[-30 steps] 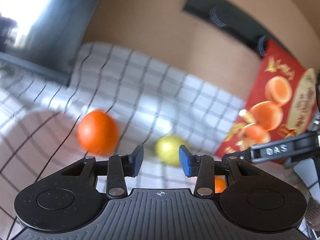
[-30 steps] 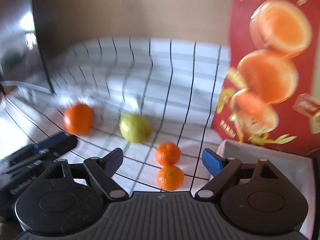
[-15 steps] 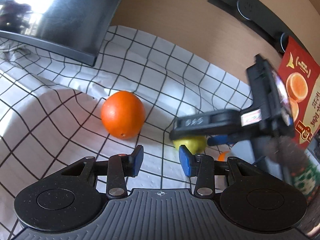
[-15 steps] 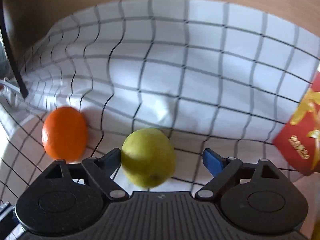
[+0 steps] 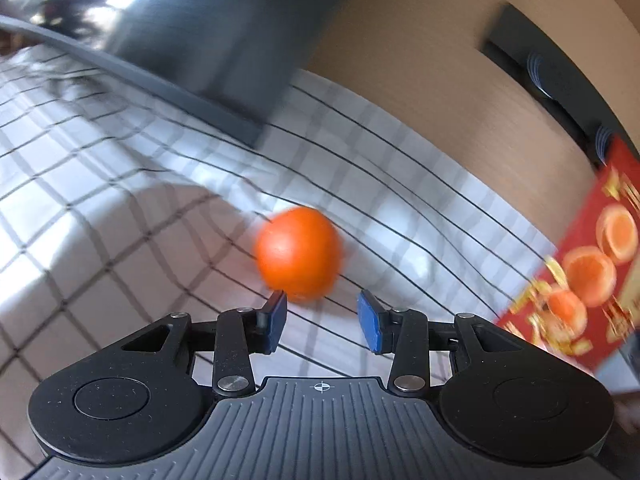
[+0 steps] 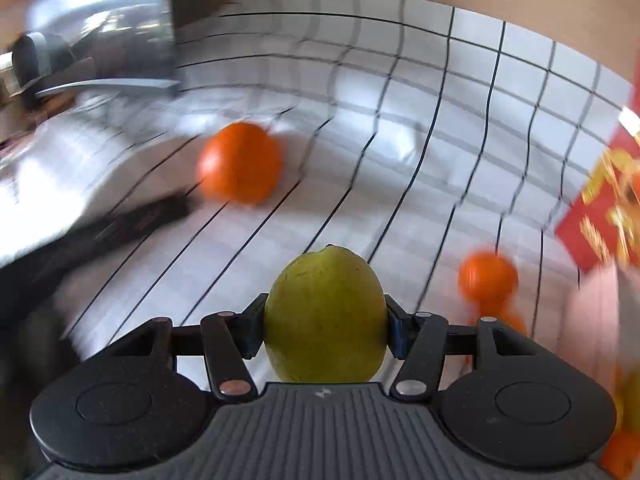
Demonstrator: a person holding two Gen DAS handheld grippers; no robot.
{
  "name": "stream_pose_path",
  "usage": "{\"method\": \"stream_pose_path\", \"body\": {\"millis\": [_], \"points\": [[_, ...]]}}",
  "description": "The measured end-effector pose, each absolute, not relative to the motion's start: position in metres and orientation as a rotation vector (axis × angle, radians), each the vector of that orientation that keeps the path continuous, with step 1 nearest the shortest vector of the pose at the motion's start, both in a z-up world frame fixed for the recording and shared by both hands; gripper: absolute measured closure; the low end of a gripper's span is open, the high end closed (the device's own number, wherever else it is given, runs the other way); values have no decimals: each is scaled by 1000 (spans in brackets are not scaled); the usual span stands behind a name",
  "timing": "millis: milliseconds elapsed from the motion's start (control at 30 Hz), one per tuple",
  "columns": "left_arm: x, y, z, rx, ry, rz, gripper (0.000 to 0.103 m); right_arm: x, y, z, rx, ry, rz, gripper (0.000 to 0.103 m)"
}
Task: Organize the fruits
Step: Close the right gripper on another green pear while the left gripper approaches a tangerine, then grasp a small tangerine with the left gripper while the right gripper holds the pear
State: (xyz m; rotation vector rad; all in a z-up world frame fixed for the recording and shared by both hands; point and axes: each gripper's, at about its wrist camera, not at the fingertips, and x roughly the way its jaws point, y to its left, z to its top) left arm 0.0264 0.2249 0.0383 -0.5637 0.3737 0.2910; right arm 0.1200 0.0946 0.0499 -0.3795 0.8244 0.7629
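Right gripper point(image 6: 325, 330) clamps the yellow-green oval lemon point(image 6: 325, 316) across its middle, apparently for sorting. Left gripper point(image 5: 322, 322), parted and empty, lines up on the round orange point(image 5: 298, 254).

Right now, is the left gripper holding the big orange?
No. The left gripper is open, and the big orange sits on the checked cloth just beyond its blue fingertips.

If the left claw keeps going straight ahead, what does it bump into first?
Probably the big orange. It sits just beyond the open left claw, slightly toward its left finger. The picture is blurry, so depth is uncertain.
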Motion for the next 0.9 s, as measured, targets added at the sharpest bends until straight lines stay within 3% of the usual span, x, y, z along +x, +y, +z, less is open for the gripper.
{"method": "stream_pose_path", "body": {"millis": [300, 900], "points": [[70, 140, 38, -395, 517, -40, 60, 22, -61, 55, -339, 811, 794, 46], [160, 42, 27, -253, 679, 49, 55, 35, -151, 21, -248, 686, 595, 46]]}}
